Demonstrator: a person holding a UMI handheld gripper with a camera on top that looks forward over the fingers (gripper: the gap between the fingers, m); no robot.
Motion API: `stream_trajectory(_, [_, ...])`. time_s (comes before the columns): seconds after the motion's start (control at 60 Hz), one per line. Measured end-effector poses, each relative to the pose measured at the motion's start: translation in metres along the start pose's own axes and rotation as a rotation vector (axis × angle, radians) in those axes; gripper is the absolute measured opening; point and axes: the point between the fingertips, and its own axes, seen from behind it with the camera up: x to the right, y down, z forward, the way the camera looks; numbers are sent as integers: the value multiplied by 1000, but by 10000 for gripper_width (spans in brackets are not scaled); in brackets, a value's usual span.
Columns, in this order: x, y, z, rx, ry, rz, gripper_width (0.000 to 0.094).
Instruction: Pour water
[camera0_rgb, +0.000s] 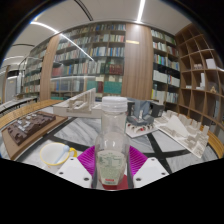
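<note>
A clear plastic bottle (113, 140) with a white cap and a little water in its lower part stands upright between my fingers. My gripper (112, 165) is shut on the bottle: the magenta pads (89, 160) press against its lower sides. The bottle's base is hidden low between the fingers. It appears lifted above the white table (60, 135).
A ring of yellow cord (58, 155) lies on the table to the left. Architectural models (30, 123) stand on the left, a clear case (80, 102) behind, and white models (180, 125) to the right. Bookshelves (100, 55) line the far wall.
</note>
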Motion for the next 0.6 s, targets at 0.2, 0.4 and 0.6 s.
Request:
stream_trajectory(0.2, [16,48,9,8,17,17,420])
stream_trajectory(0.4, [18,54,9,-28,20,67,657])
stream_trajectory(0.6, [23,63,-31,-105,83,21,862])
